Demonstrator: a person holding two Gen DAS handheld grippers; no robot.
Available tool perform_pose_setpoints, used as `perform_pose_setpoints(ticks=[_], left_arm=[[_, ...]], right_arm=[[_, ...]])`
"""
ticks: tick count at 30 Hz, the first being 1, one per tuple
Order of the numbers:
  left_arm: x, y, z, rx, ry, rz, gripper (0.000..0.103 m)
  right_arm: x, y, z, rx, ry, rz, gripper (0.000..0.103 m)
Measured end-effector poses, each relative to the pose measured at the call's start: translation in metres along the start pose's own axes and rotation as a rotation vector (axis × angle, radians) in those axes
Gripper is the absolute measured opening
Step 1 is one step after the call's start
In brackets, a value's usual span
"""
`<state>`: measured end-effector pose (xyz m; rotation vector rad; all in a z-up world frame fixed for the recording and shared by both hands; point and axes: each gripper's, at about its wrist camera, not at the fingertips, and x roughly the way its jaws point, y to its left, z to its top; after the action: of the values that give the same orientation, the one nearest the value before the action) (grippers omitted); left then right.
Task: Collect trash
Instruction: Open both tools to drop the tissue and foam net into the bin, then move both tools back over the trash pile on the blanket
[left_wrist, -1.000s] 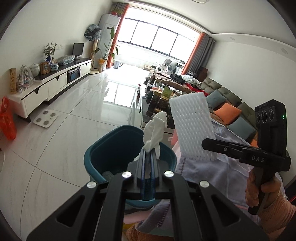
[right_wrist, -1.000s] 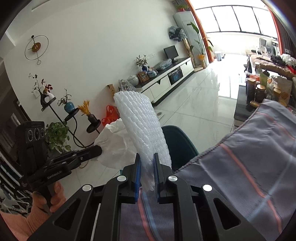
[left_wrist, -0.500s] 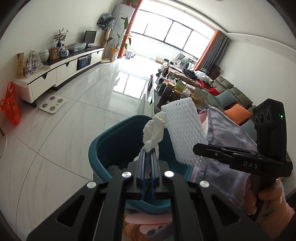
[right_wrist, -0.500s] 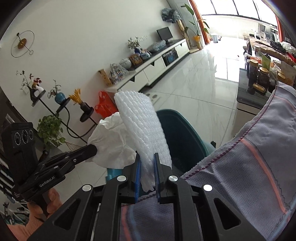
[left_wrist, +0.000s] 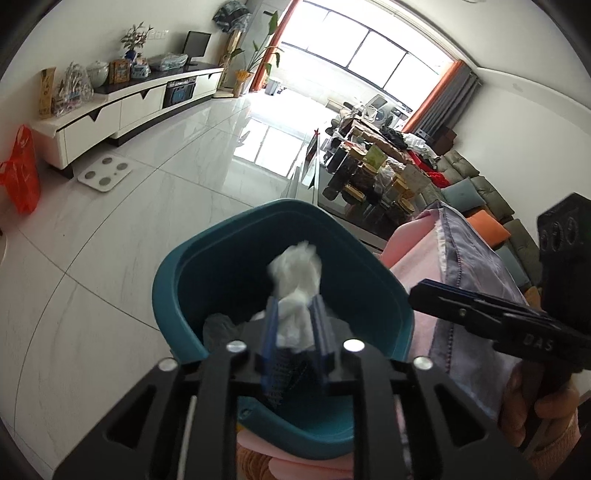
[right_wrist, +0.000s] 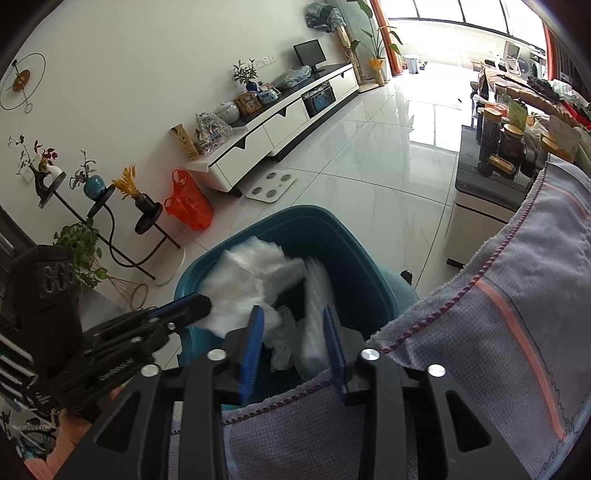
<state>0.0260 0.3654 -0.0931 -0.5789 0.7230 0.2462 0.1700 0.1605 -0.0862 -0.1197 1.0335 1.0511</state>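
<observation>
Bin (left_wrist: 192, 280): teal, under both claws. My right claw (right_wrist: 293, 341): spread, empty; foam net (right_wrist: 316, 317) inside bin at 12 o'clock, delivered. My left claw (left_wrist: 294, 326): fingers slackened around tissue (left_wrist: 295, 280) over bin; release apparently under way. Remaining trash: none visible.

Teal bin (right_wrist: 343, 236) stands on tiled floor (right_wrist: 369, 166).

The right tongs (right_wrist: 293, 341) stand spread apart over a teal plastic bin (right_wrist: 343, 236), gripping nothing. Inside lie a white foam net sleeve (right_wrist: 317, 317) and crumpled white tissue (right_wrist: 255, 280), the tissue touching the left tongs (right_wrist: 184, 308).
</observation>
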Motion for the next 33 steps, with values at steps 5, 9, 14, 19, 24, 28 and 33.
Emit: perform_pose_setpoints(ticks=[5,9,14,19,24,28,33], left_arm=[[0.007,-0.002,-0.005,-0.008,0.006,-0.002,0.033],[-0.008,-0.013,-0.008,0.034,-0.034,-0.015,0.037],[-0.036,-0.042,-0.012,0.123,-0.098,-0.058,0.046],[-0.061,-0.084,-0.021,0.228,-0.146,-0.151,0.057],[-0.068,-0.129,-0.037,0.314,-0.130,-0.282,0.060],[-0.063,-0.171,-0.055,0.397,-0.085,-0.374,0.060],[-0.047,-0.232,-0.083,0.512,-0.015,-0.484,0.060]], right_arm=[[-0.008,-0.005,-0.004,0.013,-0.026,0.007,0.037],[-0.024,-0.004,-0.011,-0.002,-0.052,0.006,0.038],[-0.054,0.000,-0.023,-0.030,-0.107,0.012,0.041],[-0.099,0.001,-0.043,-0.061,-0.180,0.001,0.043],[-0.152,-0.014,-0.071,-0.052,-0.260,-0.051,0.046],[-0.195,-0.038,-0.100,0.007,-0.318,-0.114,0.046],[-0.244,-0.070,-0.139,0.098,-0.387,-0.215,0.048]])
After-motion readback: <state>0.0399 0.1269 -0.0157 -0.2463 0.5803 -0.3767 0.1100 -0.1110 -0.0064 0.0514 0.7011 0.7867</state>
